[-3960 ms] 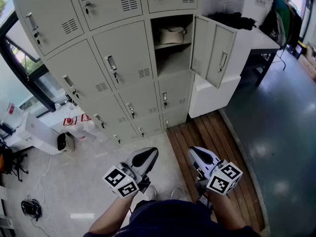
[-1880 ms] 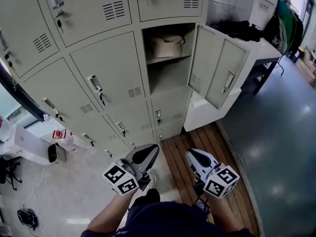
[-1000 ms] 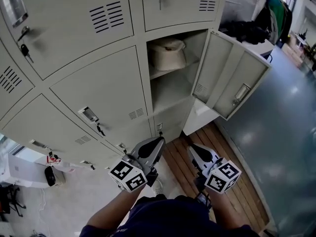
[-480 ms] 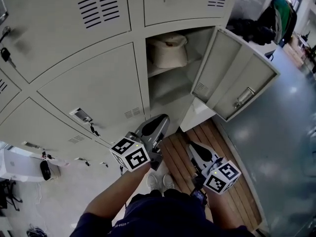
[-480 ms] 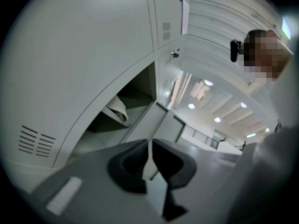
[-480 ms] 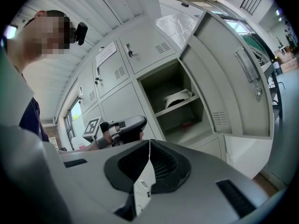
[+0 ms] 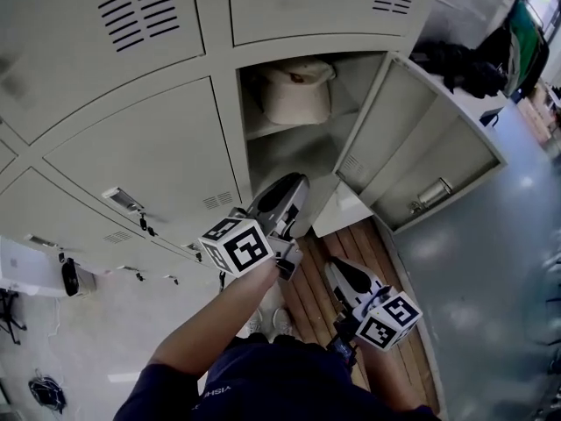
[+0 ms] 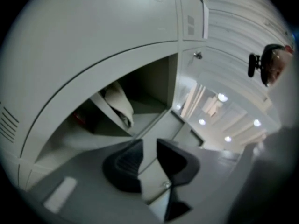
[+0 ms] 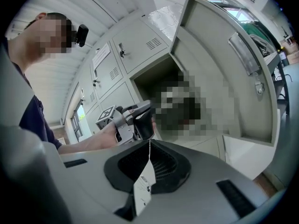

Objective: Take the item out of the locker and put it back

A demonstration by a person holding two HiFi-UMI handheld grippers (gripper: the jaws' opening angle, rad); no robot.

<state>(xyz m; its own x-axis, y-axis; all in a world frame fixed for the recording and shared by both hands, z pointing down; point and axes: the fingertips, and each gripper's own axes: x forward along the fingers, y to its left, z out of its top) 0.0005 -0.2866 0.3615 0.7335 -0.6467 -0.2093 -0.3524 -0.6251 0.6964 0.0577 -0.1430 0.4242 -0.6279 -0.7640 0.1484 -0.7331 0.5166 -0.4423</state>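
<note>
Grey-painted steel lockers point(image 7: 158, 147) are seen from above, with one compartment point(image 7: 289, 152) standing open and its door point(image 7: 412, 147) swung out to the right. A cream cap point(image 7: 296, 90) is seen lying on the upper shelf point(image 7: 263, 128) inside that compartment, touched by neither gripper. The left gripper point(image 7: 296, 185) is held raised just before the opening, below the shelf. Its jaws are parted, having just been opening, and nothing is caught between them. The right gripper point(image 7: 337, 268) is held lower, over the wooden floorboards point(image 7: 368, 239) and apart from the locker, with its jaws pressed together.
</note>
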